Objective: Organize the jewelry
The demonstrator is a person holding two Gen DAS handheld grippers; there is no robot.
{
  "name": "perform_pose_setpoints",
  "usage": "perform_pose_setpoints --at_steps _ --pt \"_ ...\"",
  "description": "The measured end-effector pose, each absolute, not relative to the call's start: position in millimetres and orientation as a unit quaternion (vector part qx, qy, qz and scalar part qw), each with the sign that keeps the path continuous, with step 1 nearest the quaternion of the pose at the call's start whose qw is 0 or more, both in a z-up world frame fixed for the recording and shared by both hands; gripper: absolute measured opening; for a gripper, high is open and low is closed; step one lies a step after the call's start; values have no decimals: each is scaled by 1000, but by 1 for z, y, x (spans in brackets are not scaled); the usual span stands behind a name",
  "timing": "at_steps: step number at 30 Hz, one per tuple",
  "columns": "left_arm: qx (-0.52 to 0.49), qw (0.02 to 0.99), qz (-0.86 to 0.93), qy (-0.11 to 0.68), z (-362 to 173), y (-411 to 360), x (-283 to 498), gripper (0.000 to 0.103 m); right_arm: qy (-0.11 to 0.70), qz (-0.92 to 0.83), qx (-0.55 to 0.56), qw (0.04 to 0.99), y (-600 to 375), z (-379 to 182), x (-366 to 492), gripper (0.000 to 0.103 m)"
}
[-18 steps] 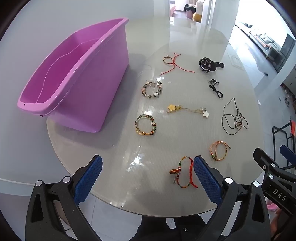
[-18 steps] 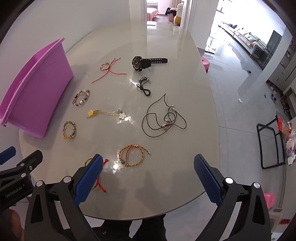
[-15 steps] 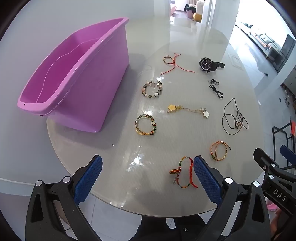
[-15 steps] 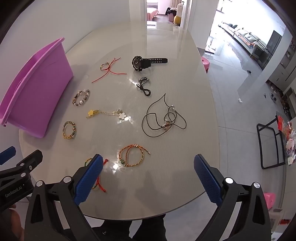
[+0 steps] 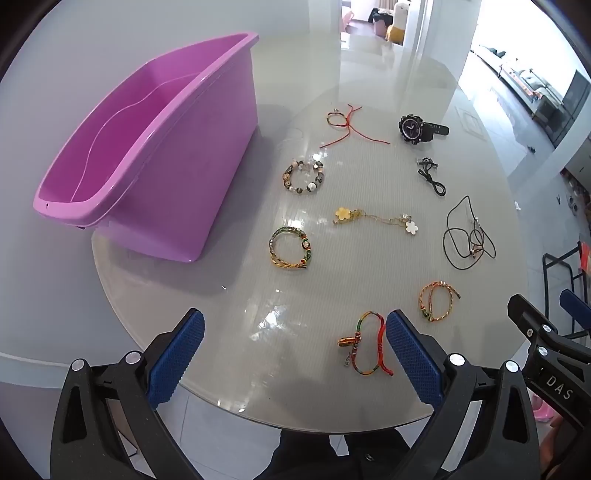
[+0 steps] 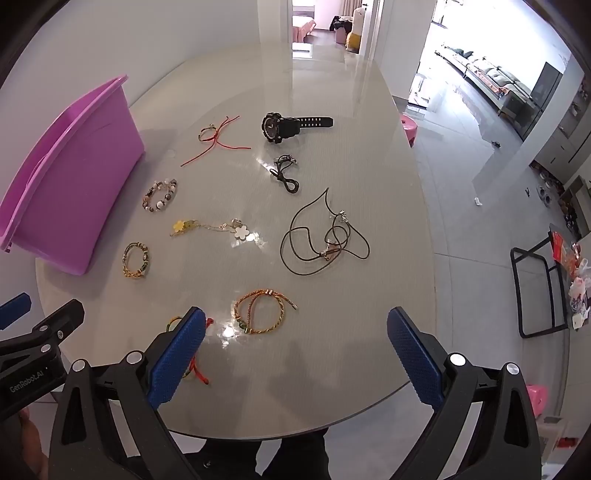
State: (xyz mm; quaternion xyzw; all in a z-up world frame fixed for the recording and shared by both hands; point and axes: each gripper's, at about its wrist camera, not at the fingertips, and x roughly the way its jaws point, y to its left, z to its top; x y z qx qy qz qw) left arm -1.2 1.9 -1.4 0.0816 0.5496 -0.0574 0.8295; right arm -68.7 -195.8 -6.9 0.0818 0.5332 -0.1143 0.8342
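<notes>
Several pieces of jewelry lie spread on a round glass table (image 5: 258, 295). A black watch (image 5: 415, 128), a red string bracelet (image 5: 345, 123), a beaded bracelet (image 5: 303, 177), a flower chain (image 5: 373, 219), a black cord necklace (image 5: 467, 236) and woven bracelets (image 5: 290, 247) (image 5: 436, 301) (image 5: 365, 341) are among them. An empty purple bin (image 5: 147, 147) stands at the left. My left gripper (image 5: 293, 350) is open and empty above the table's near edge. My right gripper (image 6: 295, 350) is open and empty, near the orange woven bracelet (image 6: 260, 312).
A small black cord (image 5: 430, 173) lies near the watch. The table's near edge (image 5: 295, 424) is just under both grippers. A black metal rack (image 6: 539, 291) stands on the floor to the right. An open doorway (image 6: 325, 22) lies beyond the table.
</notes>
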Motion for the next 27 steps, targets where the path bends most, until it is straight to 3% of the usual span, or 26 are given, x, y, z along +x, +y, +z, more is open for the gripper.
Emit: perform_pose_setpoints --at_steps 27 --pt "81 829 -54 550 -5 2 1 97 533 -117 72 835 -191 -4 -70 94"
